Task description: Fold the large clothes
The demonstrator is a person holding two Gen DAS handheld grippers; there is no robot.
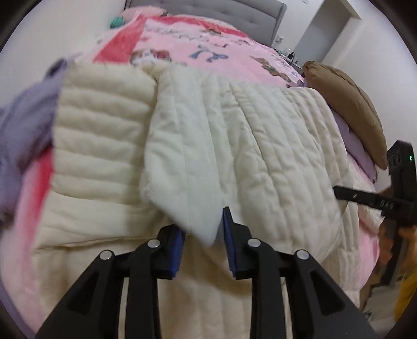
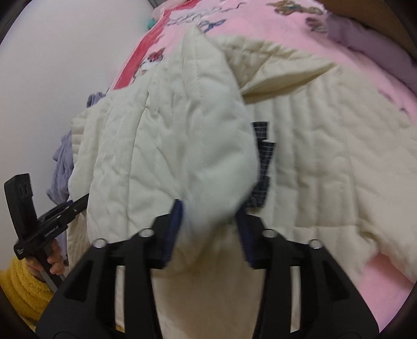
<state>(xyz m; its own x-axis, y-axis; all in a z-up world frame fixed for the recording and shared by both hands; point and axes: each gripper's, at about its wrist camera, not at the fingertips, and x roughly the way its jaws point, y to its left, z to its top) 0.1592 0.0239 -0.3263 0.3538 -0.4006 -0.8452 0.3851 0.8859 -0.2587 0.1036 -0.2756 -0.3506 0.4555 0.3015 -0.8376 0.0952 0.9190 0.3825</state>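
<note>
Pink cartoon-print blanket point(image 1: 208, 49) covers the bed, grey tufted headboard point(image 1: 221, 13) up at the far end. Brown pillow point(image 1: 346, 104) sits on the edge, lilac cloth point(image 1: 23, 125) bunched by the white wall point(image 2: 65, 52).

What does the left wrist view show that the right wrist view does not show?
Only the left wrist view shows the grey headboard, the brown cushion at the bed's edge, and the right gripper from the side.

Only the right wrist view shows a dark checked cloth lying on the cream padded garment, and a yellow sleeve with the hand that holds the left gripper.

Both show the cream garment spread on the pink blanket, a lilac cloth beside it, and a cream flap between open jaws.
</note>
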